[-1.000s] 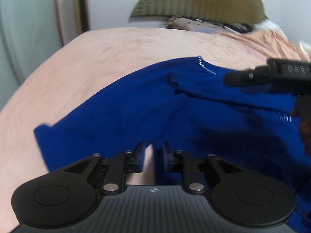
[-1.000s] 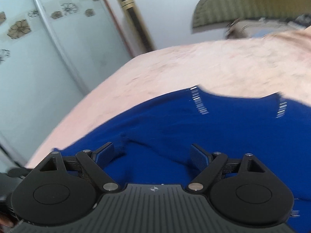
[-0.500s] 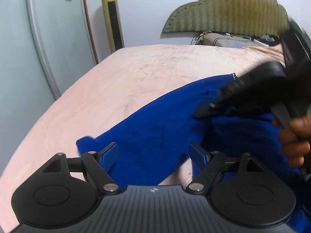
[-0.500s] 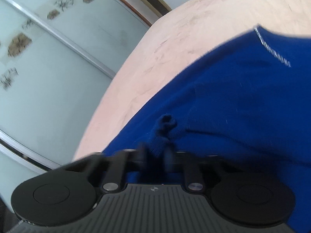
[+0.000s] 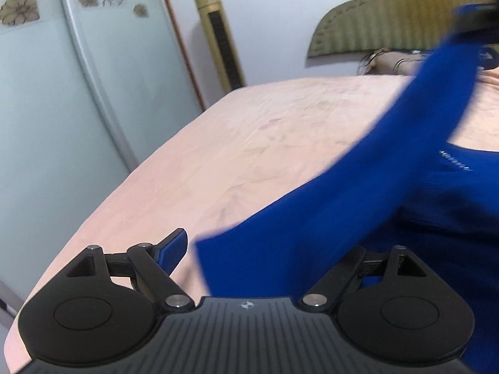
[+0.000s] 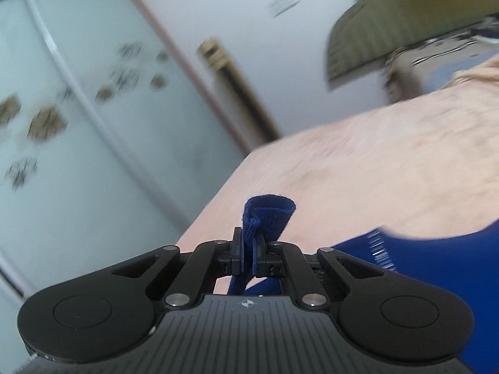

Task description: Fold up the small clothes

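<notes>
Right claw [image 6: 248,257] clamped on a bunched fold of blue garment [image 5: 343,218], lifting one strip (blurred) above the pink bed [image 5: 265,143]. Left claw [image 5: 268,249] spread wide, astride the garment's near corner.

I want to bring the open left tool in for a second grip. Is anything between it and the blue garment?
Nothing visible is. The left tool is open with the blue knit garment right ahead on the pink bedsheet. The right tool pinches a lifted strip.
</notes>
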`<state>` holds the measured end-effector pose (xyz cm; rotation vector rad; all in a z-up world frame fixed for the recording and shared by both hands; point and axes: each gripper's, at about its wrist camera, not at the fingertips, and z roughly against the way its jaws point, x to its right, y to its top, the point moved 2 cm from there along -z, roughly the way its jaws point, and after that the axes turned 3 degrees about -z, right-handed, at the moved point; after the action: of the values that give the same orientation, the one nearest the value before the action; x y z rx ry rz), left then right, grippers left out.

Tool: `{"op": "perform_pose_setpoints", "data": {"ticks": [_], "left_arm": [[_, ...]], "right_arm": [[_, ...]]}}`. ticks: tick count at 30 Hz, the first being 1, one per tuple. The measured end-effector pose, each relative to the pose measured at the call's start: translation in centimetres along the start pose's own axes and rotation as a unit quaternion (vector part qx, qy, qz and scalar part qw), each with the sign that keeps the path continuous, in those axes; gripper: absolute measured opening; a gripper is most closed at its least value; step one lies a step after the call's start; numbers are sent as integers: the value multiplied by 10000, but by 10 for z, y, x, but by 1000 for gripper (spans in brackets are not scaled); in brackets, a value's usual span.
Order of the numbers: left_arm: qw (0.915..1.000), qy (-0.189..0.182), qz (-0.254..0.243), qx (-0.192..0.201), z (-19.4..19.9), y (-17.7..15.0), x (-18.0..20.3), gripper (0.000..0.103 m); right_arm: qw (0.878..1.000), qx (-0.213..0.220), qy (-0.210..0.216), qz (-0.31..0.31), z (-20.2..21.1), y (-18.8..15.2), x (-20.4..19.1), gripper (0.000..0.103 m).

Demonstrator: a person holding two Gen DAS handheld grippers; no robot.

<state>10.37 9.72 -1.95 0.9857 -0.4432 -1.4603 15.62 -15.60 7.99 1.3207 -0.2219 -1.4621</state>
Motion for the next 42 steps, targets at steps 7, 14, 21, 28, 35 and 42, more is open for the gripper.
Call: {"op": "perform_pose_setpoints", "data": {"ticks": [7, 14, 21, 28, 35, 42], "left_arm": [[9993, -325, 109, -140, -4, 3, 3, 83], [9982, -565, 103, -160, -5, 14, 17, 83], [9938, -1077, -144, -232, -5, 10, 27, 83], [9894, -1394, -315, -241, 17, 6, 25, 83], [9895, -1392, -331, -182, 29, 12, 28, 89], [9918, -1197, -338, -304, 24, 12, 36, 89]], "right_arm": [[9932, 619, -806, -572, 41, 15, 84, 8], [9819, 840, -1432, -914, 75, -8, 150, 8], [9732, 828, -1888, -1021, 106, -34, 190, 8], [9694, 645, -2029, -1223, 111, -55, 210, 8], [9661, 649, -2263, -1062, 110, -58, 209, 8], [9616, 875, -2493, -745, 122, -55, 200, 8]]}}
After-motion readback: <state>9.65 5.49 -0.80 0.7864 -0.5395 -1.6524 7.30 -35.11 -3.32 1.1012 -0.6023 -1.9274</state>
